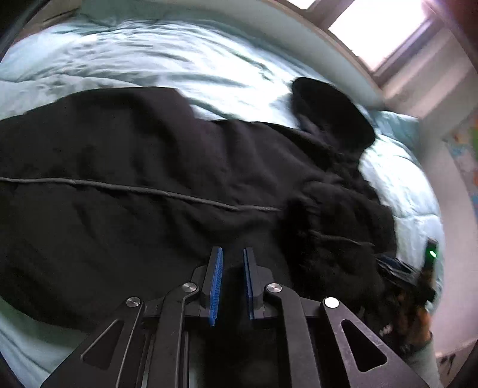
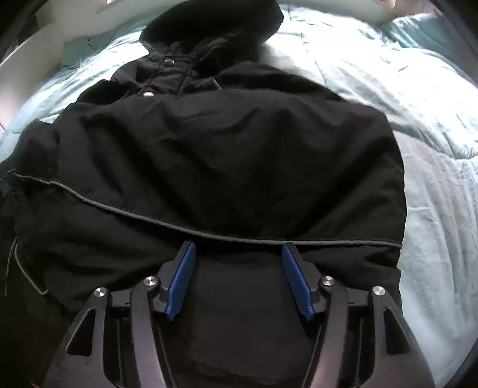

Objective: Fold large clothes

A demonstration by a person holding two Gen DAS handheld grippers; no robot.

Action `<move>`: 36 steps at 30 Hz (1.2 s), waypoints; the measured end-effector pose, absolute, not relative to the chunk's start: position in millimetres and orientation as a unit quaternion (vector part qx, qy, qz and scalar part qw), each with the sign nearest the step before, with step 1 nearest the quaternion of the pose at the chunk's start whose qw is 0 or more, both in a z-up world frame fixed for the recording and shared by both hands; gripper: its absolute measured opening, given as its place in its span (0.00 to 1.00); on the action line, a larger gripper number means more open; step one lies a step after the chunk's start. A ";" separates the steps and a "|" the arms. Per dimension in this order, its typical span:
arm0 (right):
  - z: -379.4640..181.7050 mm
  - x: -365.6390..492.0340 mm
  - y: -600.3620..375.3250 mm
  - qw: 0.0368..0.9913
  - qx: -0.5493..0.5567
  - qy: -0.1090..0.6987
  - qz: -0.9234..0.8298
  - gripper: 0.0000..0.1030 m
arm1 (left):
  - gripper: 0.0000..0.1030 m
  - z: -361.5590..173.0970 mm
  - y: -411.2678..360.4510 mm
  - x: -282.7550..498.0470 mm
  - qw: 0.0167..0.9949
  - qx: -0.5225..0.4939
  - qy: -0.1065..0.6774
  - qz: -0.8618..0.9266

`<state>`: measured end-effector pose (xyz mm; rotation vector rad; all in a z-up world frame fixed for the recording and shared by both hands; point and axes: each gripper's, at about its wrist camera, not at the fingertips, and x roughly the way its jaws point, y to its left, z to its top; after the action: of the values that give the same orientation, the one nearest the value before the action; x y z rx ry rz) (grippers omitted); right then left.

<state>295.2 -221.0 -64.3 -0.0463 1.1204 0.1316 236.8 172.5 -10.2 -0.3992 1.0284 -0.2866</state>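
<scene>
Coat (image 2: 209, 167) lies lengthwise up-frame from your right gripper (image 2: 239, 253), jaws apart over the hem; left gripper (image 1: 233, 253) clamped together on cloth.

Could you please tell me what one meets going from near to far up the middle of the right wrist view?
Right claw → grey cord across the black coat → coat's snap buttons → hood, all lying on the pale blue bedcover.
</scene>
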 end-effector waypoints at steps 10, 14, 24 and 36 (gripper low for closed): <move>-57.6 285.8 -228.3 0.847 -0.017 0.526 0.080 0.64 | 0.79 13.2 107.9 259.9 0.856 -0.141 0.472 -0.155; -53.6 274.4 -225.5 0.844 -0.018 0.528 0.088 0.64 | 0.20 -20.8 91.8 281.0 0.826 -0.142 0.520 -0.169; -9.6 244.1 -231.2 0.867 -0.028 0.486 0.108 0.64 | 0.15 40.1 141.1 255.2 0.879 -0.167 0.426 -0.134; -38.5 261.5 -226.8 0.842 -0.028 0.528 0.104 0.71 | 0.39 30.1 133.9 234.5 0.896 -0.051 0.438 -0.049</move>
<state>261.5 -226.8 -38.5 -0.0596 1.1149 0.2204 234.6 133.9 30.1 -0.1065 0.9084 -0.1007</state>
